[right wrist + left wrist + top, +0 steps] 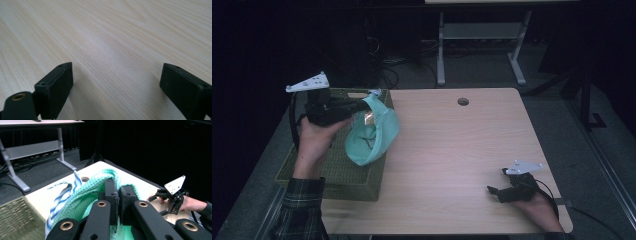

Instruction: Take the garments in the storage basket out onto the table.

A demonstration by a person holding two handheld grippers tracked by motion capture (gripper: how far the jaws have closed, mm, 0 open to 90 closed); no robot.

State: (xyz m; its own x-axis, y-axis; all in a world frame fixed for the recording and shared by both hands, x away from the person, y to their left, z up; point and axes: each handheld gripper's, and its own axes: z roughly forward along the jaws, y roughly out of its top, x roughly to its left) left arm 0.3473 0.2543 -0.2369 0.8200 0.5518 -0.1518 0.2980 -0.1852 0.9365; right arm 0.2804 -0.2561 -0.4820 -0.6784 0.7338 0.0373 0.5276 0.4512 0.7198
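Left claw (pixel 362 106) pinches the mint cloth (pixel 373 132) (right claw (pixel 493 192) gapes, empty) — lift clear of the basket (pixel 332 176) before swinging over.

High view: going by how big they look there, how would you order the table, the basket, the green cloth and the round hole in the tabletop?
1. Table, by far the largest.
2. Woven basket.
3. Mint-green cloth, held up nearer the camera, so its rank is less sure.
4. Round hole, the smallest.
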